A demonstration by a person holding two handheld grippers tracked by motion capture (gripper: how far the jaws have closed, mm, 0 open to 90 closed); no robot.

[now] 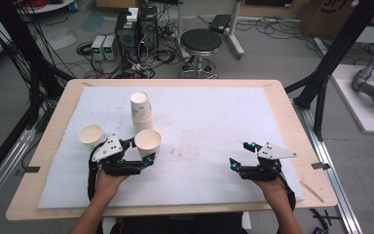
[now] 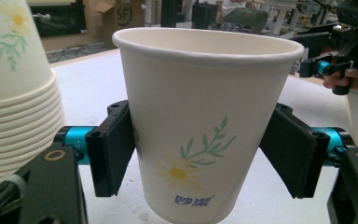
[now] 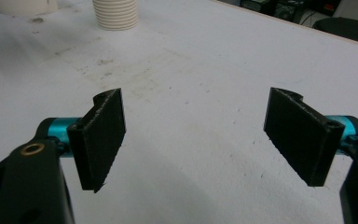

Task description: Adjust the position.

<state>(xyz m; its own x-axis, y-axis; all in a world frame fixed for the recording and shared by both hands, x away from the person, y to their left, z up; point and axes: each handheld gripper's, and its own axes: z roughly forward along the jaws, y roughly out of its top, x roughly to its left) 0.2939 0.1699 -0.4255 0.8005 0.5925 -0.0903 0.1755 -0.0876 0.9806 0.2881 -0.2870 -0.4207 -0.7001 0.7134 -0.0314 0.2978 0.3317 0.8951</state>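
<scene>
Overhead, left gripper (image 1: 137, 152) clamps a paper cup (image 1: 148, 141) above the scuffed white mat (image 1: 214, 122); right gripper (image 1: 241, 153) gapes wide.

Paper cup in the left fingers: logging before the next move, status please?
Left gripper shut on paper cup, upright. Right gripper open, empty. Cup stack close beside.

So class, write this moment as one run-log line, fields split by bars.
left tongs: shut on daisy paper cup | right tongs: open, nothing between | cup stack: upright on white mat | lone cup: left of stack
</scene>
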